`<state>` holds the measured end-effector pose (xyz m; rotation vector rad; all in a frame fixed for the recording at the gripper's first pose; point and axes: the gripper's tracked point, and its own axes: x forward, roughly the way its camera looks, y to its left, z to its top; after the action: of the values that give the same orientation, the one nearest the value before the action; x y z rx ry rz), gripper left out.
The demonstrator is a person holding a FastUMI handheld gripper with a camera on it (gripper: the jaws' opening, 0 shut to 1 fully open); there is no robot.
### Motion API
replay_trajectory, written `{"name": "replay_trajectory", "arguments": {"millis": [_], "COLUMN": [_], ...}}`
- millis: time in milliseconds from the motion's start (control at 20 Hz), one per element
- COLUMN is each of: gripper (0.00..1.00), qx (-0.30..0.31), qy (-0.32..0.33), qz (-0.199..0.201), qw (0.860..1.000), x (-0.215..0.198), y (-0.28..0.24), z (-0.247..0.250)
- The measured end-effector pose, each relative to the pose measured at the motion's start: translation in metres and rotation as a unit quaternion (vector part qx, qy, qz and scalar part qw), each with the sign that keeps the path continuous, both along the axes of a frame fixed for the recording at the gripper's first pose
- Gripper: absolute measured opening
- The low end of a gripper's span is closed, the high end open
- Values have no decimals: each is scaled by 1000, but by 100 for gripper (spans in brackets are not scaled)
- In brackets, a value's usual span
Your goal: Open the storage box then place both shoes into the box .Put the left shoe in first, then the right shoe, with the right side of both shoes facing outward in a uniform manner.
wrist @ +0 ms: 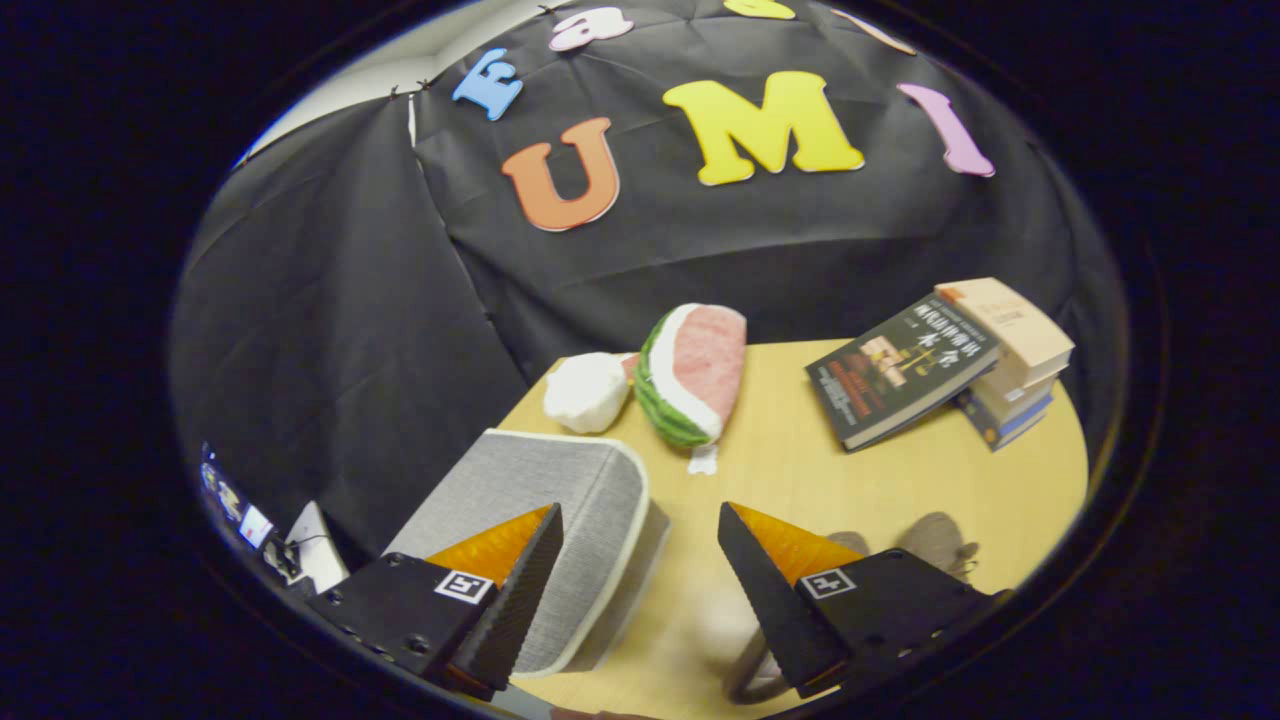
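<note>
The step in hand is judged to be the opening of the storage box (560, 510), since its grey fabric lid lies flat and closed and no shoe has been put inside. The gripper (640, 570) is held above the table (800, 470) with its fingers spread wide apart, and nothing is gripped between them. For the step to be done well, the fingers should be brought down to the pale-trimmed edge of the lid nearest them, one finger slid under the rim and one kept above it, and the lid lifted in an arc about its far edge so that the light box is not dragged across the wood.

Taken from left to right, the box is seen first, lying under and just ahead of the left finger: a grey woven box with rounded corners and a cream border along the lid. Beyond it a white soft object (587, 392) is seen, touching a plush watermelon slice (693, 372). Near the right finger a brownish shoe (935, 545) is partly hidden, and a blurred dark curved shape below may be the other shoe, though this cannot be told. Well beyond, a stack of books (950, 365) is set at the table's far right
</note>
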<state>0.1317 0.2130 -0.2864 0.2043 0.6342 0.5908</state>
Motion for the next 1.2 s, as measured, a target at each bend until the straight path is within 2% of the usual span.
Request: {"name": "replay_trajectory", "arguments": {"millis": [250,500,600,800,950,1050,1200], "gripper": [95,97,83,42,12,3,3], "qx": [39,121,140,163,167,144,140], "qy": [81,174,204,229,257,245,241], "qz": [56,81,74,55,59,59,58], "qw": [994,974,966,958,950,957,959], "x": [1,-3,-5,-1,-10,-10,-18], "y": [21,37,34,30,37,35,41], "z": [-40,-51,-50,-43,-35,-33,-9]}}
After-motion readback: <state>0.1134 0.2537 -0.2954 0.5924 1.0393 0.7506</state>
